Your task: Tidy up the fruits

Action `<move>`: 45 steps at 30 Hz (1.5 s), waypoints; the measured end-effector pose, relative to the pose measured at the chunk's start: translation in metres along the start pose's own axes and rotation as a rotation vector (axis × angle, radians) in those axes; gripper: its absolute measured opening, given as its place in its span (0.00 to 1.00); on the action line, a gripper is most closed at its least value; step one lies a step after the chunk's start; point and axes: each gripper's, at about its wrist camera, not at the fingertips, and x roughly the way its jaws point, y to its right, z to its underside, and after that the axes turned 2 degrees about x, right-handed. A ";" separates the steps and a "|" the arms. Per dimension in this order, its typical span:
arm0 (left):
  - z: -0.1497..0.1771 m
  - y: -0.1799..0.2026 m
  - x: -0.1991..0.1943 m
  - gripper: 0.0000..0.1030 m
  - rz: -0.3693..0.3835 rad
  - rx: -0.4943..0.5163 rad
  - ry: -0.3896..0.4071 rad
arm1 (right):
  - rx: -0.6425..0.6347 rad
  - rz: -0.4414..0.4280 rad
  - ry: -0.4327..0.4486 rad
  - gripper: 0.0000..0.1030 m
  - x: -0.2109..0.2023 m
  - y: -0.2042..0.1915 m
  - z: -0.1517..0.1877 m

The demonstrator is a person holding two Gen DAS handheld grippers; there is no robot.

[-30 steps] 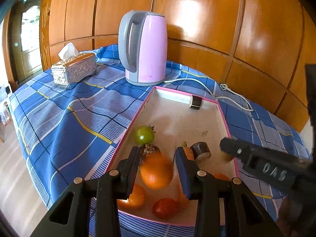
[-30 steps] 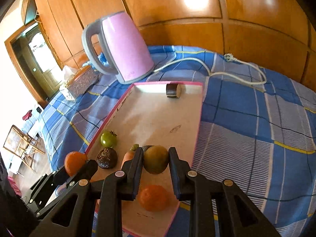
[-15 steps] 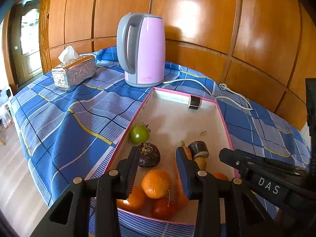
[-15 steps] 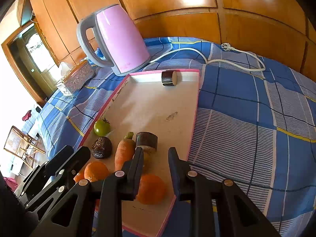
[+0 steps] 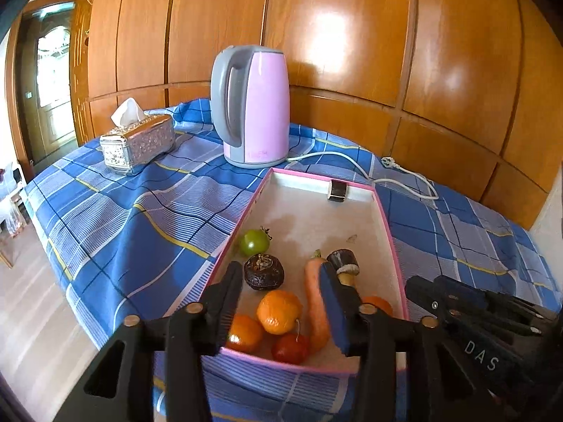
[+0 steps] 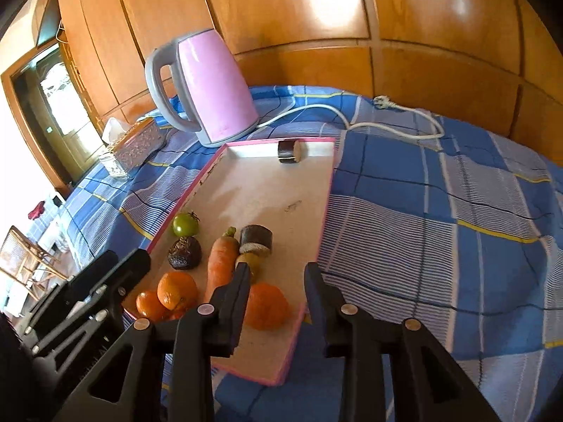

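A pink-rimmed tray (image 5: pixel 383 218) (image 6: pixel 327 190) lies on the blue checked cloth. At its near end lie oranges (image 5: pixel 278 311) (image 6: pixel 265 305), a carrot (image 5: pixel 315 302) (image 6: pixel 221 260), a green tomato (image 5: pixel 254 241) (image 6: pixel 185 224), a dark wrinkled fruit (image 5: pixel 264 271) (image 6: pixel 184 252), a small red fruit (image 5: pixel 290 348), a yellow-green fruit (image 6: pixel 254 263) and a dark cylinder piece (image 5: pixel 342 261) (image 6: pixel 256 239). Another dark piece (image 5: pixel 337 192) (image 6: pixel 290 151) sits at the far end. My left gripper (image 5: pixel 279 311) is open and empty above the near end. My right gripper (image 6: pixel 278 277) is open and empty above the near right corner.
A pink kettle (image 5: pixel 251 105) (image 6: pixel 204 84) stands behind the tray, its white cord (image 5: pixel 397 172) (image 6: pixel 387 123) trailing right. A silver tissue box (image 5: pixel 139 140) (image 6: pixel 135 144) sits at the far left. Wood panelling backs the table. The table edge drops off at the left.
My left gripper let go of an orange, which now lies in the tray. My right gripper let go of the yellow-green fruit. Both grippers pulled back and up, open.
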 end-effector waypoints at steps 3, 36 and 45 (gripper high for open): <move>0.005 0.000 -0.011 0.56 -0.008 0.002 0.014 | -0.004 0.034 0.011 0.33 -0.008 0.001 0.008; 0.024 -0.001 -0.065 0.86 -0.045 0.008 0.086 | -0.069 0.107 0.092 0.34 -0.049 -0.013 0.040; 0.025 -0.005 -0.066 0.88 -0.050 0.000 0.089 | -0.072 0.107 0.094 0.35 -0.051 -0.015 0.041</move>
